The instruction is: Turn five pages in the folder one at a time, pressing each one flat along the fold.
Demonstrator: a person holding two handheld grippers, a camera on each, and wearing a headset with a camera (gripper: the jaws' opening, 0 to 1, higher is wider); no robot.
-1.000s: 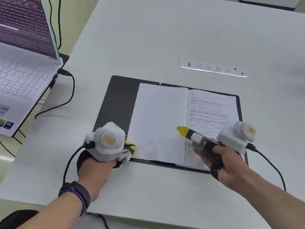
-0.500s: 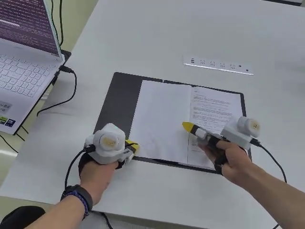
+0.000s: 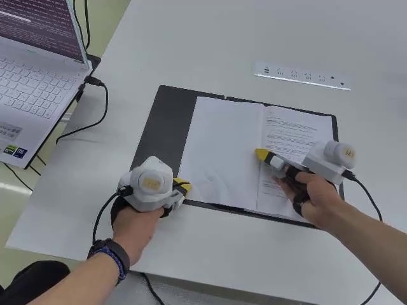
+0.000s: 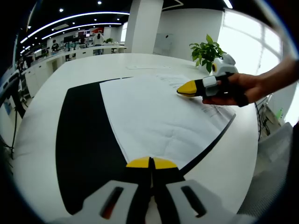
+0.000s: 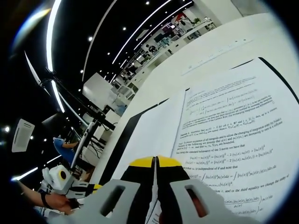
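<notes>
Folder (image 3: 166, 127) lying open and flat on a white bench (image 3: 210, 44), its black cover showing at the left, a blank page (image 3: 222, 152) in the middle and a printed page (image 3: 296, 136) at the right. The right gripper (image 3: 262, 154), held in a person's hand, has its yellow-tipped jaws pressed together with nothing between them; the tips sit at the fold where the blank page meets the printed one, about halfway down the sheet. The left gripper (image 3: 181, 185) is likewise closed on nothing, its tips at the near left corner of the blank page, by the folder's near edge; whether they touch the paper cannot be told. The two grippers are well apart, one at each side of the blank page. Beyond the folder a white power strip (image 3: 302, 75) lies on the bench, and an open laptop (image 3: 32, 70) stands to the left, a black cable (image 3: 89, 121) running from its side
</notes>
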